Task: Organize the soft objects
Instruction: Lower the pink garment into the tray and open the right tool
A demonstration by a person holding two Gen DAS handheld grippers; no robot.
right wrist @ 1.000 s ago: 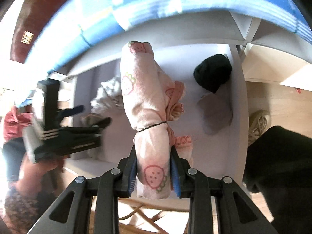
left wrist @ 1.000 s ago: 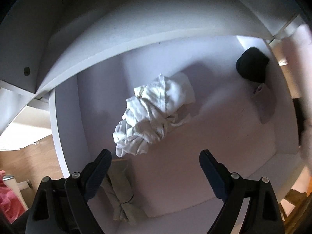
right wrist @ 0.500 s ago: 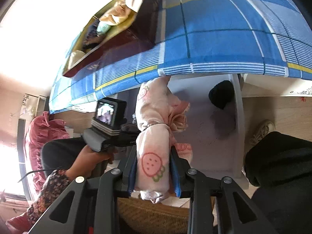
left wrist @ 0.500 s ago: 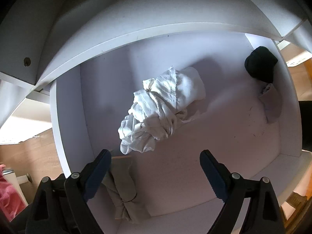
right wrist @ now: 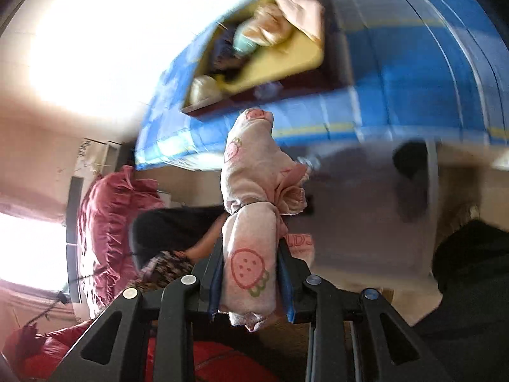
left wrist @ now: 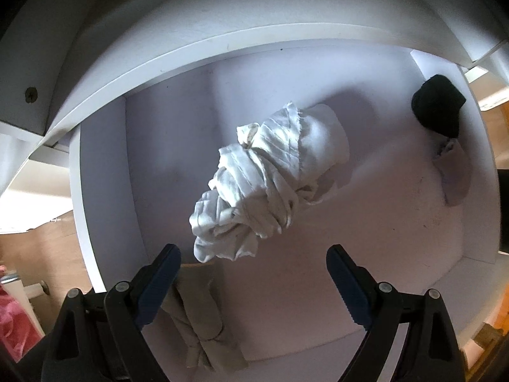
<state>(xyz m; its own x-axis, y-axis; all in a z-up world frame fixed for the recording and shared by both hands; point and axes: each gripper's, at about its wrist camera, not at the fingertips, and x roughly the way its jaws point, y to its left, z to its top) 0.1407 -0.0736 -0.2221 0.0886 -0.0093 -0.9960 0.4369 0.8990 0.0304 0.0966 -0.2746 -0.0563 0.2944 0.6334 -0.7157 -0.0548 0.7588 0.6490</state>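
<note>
My left gripper (left wrist: 254, 280) is open and empty, facing into a white shelf compartment (left wrist: 101, 191). A crumpled white cloth bundle (left wrist: 270, 178) lies in the middle of the compartment floor, just beyond the fingertips. A beige tied bundle (left wrist: 200, 328) lies at the front left, partly under my left finger. A black bundle (left wrist: 437, 109) and a pale grey one (left wrist: 455, 178) sit at the back right. My right gripper (right wrist: 251, 273) is shut on a pink rolled towel with strawberry prints (right wrist: 251, 210), held upright outside the shelf.
The shelf's top board (left wrist: 222, 47) overhangs the compartment. In the blurred right wrist view, a blue checked cloth (right wrist: 397, 79) covers the top, with a yellow tray of clothes (right wrist: 270, 54) on it. A pink cushion (right wrist: 108, 229) lies at left.
My right gripper has pulled back and tilted up from the shelf with the pink towel; its view is now motion-blurred. My left gripper has shifted slightly; the white bundle has not moved.
</note>
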